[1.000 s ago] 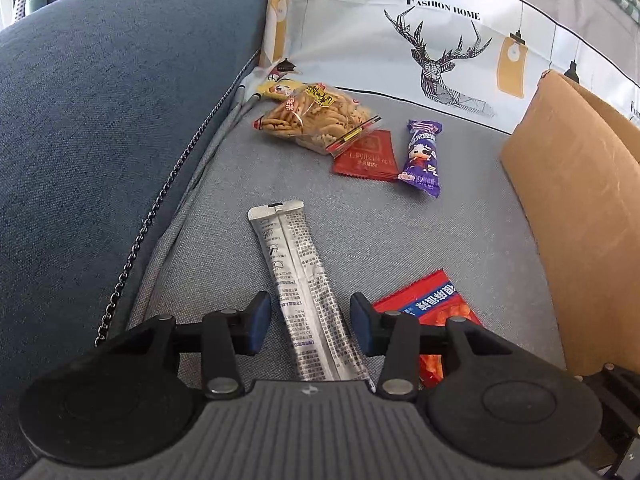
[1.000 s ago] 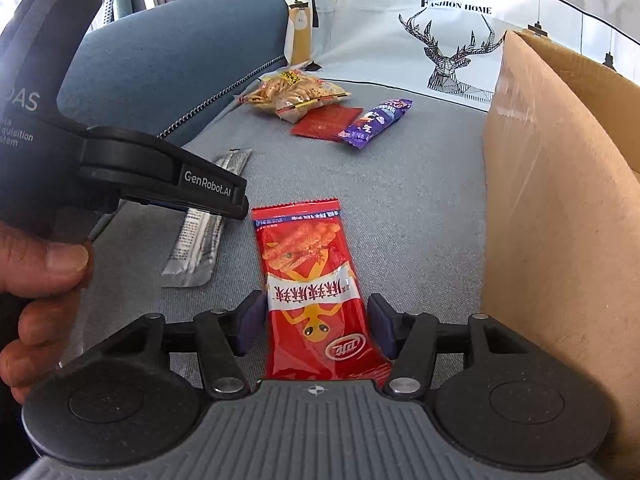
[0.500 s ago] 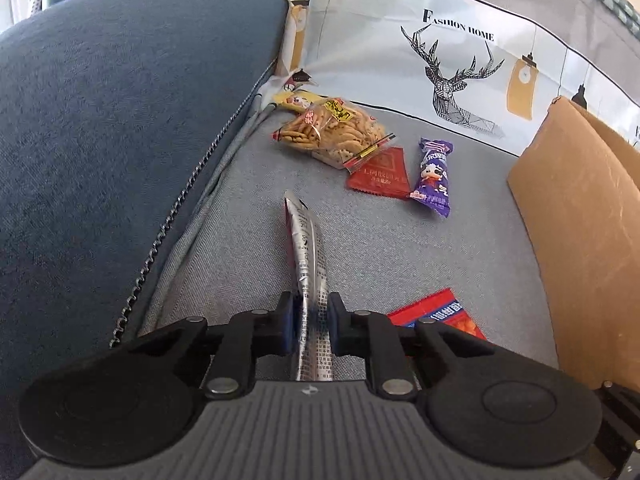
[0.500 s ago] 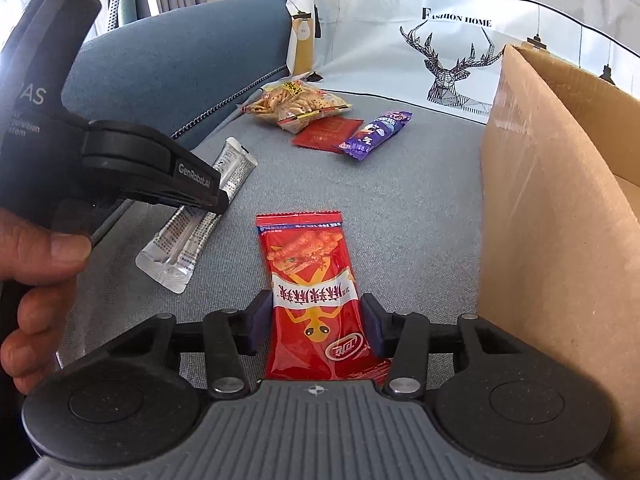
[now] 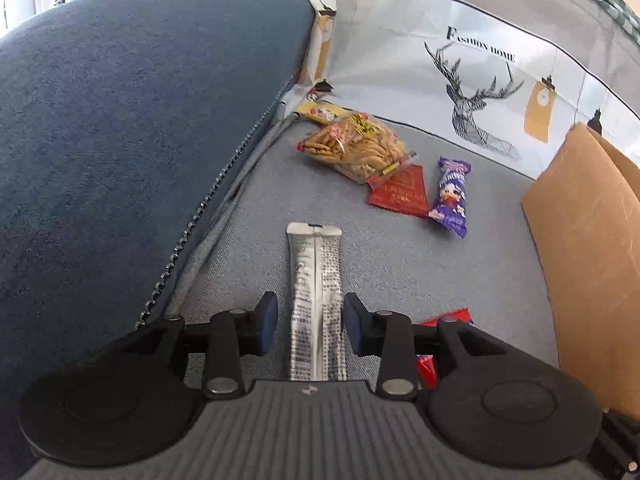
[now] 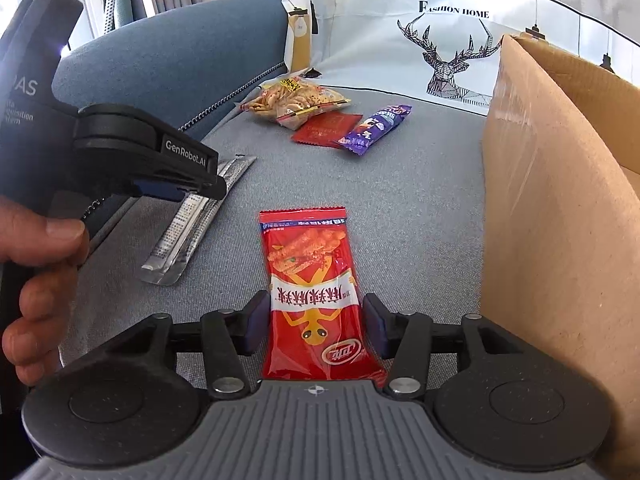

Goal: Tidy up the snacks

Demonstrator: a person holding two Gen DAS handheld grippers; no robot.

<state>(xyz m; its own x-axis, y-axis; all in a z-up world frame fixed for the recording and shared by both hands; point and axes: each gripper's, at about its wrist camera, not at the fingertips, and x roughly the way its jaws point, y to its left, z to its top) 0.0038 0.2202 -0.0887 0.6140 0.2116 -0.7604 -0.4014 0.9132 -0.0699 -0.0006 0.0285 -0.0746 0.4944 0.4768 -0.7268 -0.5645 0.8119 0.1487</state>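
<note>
A long silver stick packet [image 5: 316,300] lies flat on the grey sofa seat between the open fingers of my left gripper [image 5: 310,324]; the pads stand apart from it. It also shows in the right wrist view [image 6: 192,224], under the left gripper [image 6: 180,184]. My right gripper [image 6: 314,328] is open around the near end of a red snack packet [image 6: 312,292], which lies flat on the seat. A corner of that red packet shows in the left wrist view [image 5: 448,320].
A clear bag of biscuit sticks [image 5: 352,148], a red sachet [image 5: 400,192] and a purple wrapper [image 5: 452,196] lie further back on the seat. A brown cardboard box [image 6: 560,208] stands on the right. A blue cushion [image 5: 120,120] rises on the left, a deer-print cushion [image 5: 472,92] behind.
My left gripper closed on the silver packet and tipped it on edge half a second ago. It is open again now and the packet lies flat. The right gripper stays open around the red packet.
</note>
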